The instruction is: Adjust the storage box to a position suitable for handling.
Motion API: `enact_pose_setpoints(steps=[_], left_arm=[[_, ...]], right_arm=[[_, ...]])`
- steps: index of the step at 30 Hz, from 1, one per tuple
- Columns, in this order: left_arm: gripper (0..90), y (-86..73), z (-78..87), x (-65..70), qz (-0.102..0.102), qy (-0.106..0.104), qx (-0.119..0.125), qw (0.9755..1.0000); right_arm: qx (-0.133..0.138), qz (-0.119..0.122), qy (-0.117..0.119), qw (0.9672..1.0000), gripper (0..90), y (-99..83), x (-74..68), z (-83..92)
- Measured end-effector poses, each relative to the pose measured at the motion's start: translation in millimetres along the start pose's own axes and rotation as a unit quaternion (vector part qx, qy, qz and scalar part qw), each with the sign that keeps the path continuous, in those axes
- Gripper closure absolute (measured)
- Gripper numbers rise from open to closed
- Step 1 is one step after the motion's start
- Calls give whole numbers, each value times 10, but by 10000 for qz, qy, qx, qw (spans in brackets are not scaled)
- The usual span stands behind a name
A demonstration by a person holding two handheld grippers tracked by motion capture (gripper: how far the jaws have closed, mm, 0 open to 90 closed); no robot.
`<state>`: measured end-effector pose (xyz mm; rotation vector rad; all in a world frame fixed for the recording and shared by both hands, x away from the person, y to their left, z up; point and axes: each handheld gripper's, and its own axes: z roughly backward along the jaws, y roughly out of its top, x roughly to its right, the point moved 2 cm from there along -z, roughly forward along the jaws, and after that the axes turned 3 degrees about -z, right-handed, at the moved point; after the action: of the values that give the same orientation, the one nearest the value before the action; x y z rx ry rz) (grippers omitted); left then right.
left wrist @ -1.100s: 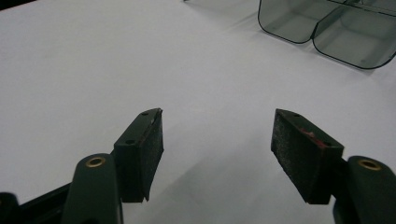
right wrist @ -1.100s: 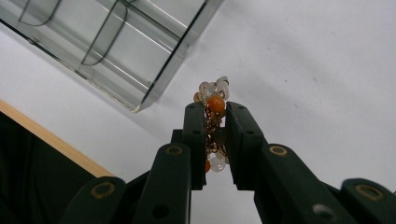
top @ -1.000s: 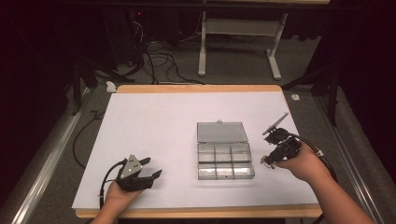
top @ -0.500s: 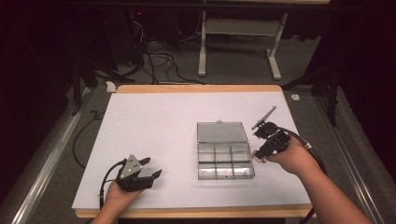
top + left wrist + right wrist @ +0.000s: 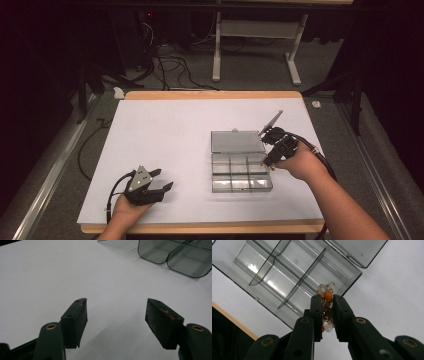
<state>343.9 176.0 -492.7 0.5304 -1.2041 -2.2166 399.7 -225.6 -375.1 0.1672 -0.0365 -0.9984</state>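
Beaded bracelet (image 5: 325, 305) clamped in right fingers (image 5: 327, 312) over box (image 5: 287, 272) edge; left fingers (image 5: 116, 322) open.

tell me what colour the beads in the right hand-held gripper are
Orange and milky white beads, clearest in the right gripper view.

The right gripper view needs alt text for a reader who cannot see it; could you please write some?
The right gripper, its two black jaws closed on a beaded bracelet of orange and pale beads, hangs above a clear plastic compartment box. The box lies open and empty on a white table, its lid folded back.
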Motion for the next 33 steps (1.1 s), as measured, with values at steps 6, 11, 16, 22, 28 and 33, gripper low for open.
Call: enact_pose_setpoints(steps=[6, 11, 16, 22, 28, 33], left_arm=[[347, 0, 0, 0, 1, -3, 1, 10000], [347, 0, 1, -1, 8, -1, 7, 10000], [347, 0, 1, -2, 12, -3, 7, 10000], [347, -1, 3, -4, 11, -5, 13, 10000], [347, -1, 5, -6, 12, -9, 4, 10000], [347, -1, 5, -6, 12, -10, 5, 10000]], right_arm=[[-55, -19, 58, 10000, 800, 58, 3, -100], [-139, -21, 64, 9999, 800, 89, 27, -212], [-150, 9, 90, 9998, 800, 124, 39, -284], [-220, -38, 102, 9997, 800, 170, 29, -353], [-237, 72, 108, 9996, 800, 227, 45, -420], [-266, 88, 112, 9995, 800, 256, 40, -487]])
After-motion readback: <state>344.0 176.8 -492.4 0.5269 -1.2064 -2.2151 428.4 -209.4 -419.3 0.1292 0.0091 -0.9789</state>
